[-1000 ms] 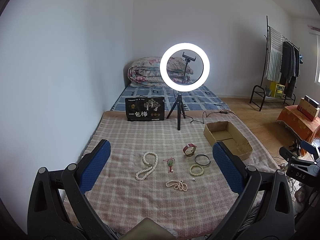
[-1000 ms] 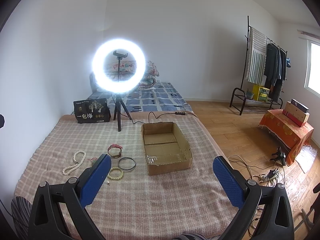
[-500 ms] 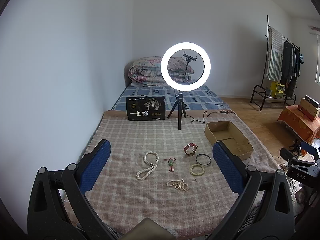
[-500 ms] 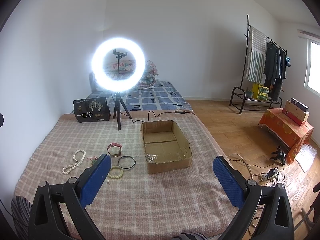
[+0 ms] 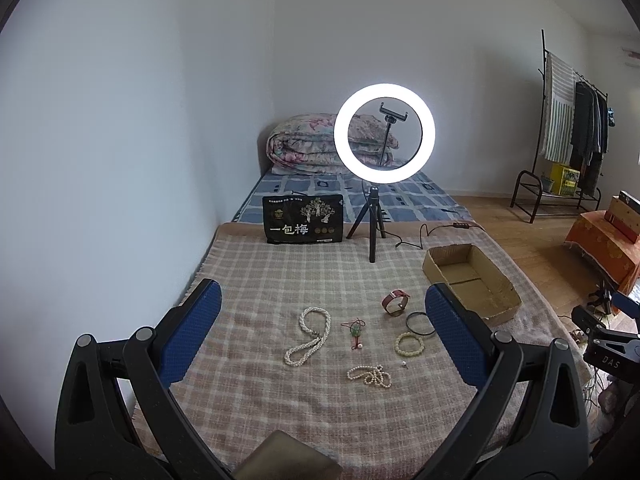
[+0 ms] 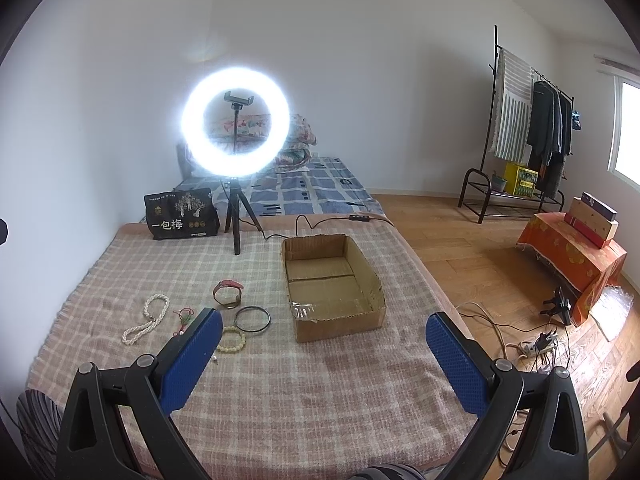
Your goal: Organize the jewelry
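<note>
Jewelry lay loose on the blanket (image 5: 280, 280); both tools gaped empty.
Left tool (image 5: 322, 330) should straddle the pearl necklace (image 5: 308, 335) at 12 o'clock; cardboard box (image 6: 332, 280) waited.

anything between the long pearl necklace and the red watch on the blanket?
Yes: a small red-cord pendant lies between the long pearl necklace and the red watch, touching neither. Clearest in the left wrist view; the right wrist view shows it partly behind a finger.

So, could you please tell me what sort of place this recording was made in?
Most likely a bedroom at home, set up for filming: a folded quilt lies on a mattress by the wall, clothes hang on a garment rack, and a lit ring light stands on the checked blanket.
</note>
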The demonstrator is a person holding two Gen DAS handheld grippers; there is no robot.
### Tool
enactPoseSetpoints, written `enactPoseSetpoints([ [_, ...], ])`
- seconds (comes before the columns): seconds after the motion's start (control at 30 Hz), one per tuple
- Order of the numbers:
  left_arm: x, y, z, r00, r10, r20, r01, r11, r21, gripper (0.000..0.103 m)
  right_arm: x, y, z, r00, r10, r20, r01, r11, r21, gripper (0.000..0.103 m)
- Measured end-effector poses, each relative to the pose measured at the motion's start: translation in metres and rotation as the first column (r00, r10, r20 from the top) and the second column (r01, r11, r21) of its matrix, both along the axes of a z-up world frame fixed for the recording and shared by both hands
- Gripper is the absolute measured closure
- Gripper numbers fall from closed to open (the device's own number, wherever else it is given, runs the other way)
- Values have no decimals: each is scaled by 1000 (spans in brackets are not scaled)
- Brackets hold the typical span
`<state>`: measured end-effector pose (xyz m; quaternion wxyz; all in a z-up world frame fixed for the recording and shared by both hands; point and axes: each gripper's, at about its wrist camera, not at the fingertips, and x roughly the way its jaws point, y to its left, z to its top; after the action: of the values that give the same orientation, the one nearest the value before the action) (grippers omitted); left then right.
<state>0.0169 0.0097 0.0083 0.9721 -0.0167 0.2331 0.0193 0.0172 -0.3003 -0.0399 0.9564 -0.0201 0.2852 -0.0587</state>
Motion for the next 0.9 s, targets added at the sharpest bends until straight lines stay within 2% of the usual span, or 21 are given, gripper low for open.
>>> enactPoseSetpoints([
  [0.33, 43, 32, -16, 998, 65, 16, -65, 998, 20, 0, 30, 6, -15, 999, 29, 19, -28, 999, -29, 0],
  [0.5, 70, 45, -28, 997, 73, 23, -73, 997, 25, 0, 53, 12, -24, 993, 106, 58, -106, 994, -4, 0],
  [0.63, 90, 45, -40, 998, 54, 10, -54, 998, 45, 0, 77, 16, -36, 982, 179, 55, -181, 983, 38, 0],
  [0.73, 106, 47, -52, 999, 38, -17, -37, 998, 42, 0, 95, 21, -45, 973, 227, 48, -229, 973, 42, 0],
  [0.9, 138, 47, -77, 994, -7, -106, 7, 1000, 5, 13, 130, 34, -67, 959, 283, -2, -282, 959, 34, 0],
])
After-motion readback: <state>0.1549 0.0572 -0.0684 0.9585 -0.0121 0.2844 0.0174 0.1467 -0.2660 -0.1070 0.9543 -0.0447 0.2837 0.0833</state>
